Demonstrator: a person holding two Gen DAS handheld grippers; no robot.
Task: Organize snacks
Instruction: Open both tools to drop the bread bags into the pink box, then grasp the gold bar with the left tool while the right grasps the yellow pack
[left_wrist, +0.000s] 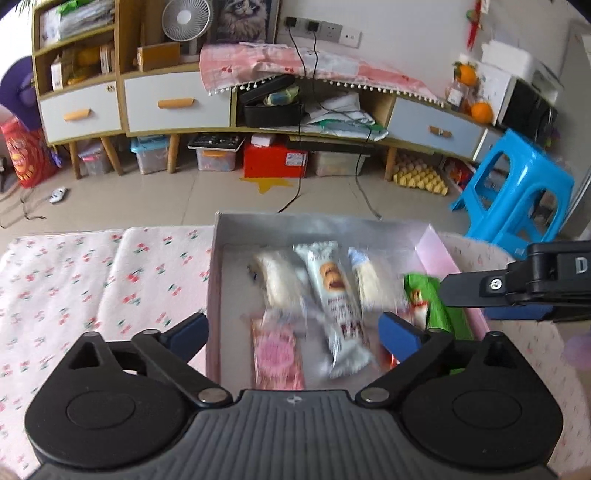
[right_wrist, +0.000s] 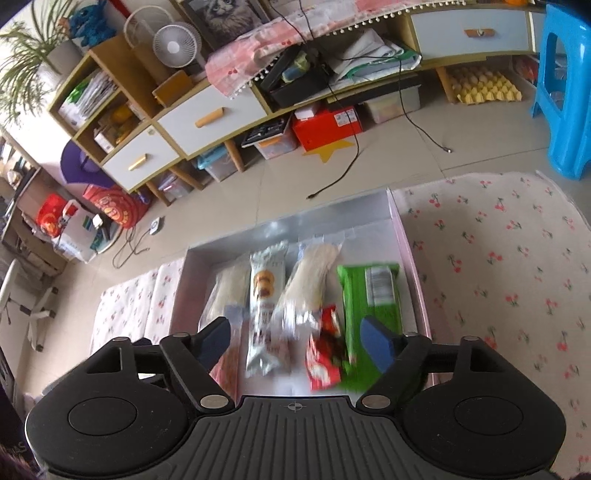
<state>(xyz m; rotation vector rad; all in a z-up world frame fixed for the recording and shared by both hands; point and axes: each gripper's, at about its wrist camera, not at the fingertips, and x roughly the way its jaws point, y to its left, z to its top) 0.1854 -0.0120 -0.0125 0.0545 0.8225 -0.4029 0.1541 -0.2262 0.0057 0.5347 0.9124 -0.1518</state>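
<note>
We see the left hand-held gripper (left_wrist: 293, 328) hovering over the near end of the shallow box (left_wrist: 216, 280), its two blue-padded fingers spread wide and holding nothing. The box sits on a bench covered with a cherry-print cloth (left_wrist: 92, 280). Between and just beyond those fingers, from left to right, lie a pink round-patterned packet (left_wrist: 277, 354), a pale bread-like snack in clear wrap (left_wrist: 275, 280), a long white biscuit packet (left_wrist: 336, 302) with a biscuit pictured on it, a second pale clear-wrapped snack (left_wrist: 369, 280), and a green packet (left_wrist: 439, 310) against the box's pink right wall. All of them are somewhat blurred. The right hand-held gripper (right_wrist: 297, 341) also hangs over the near end of the same box, its jaws wide apart and empty. In its view a red packet (right_wrist: 325, 350) lies just left of the green one, the two touching, and the green packet shows a white label with a barcode.
</note>
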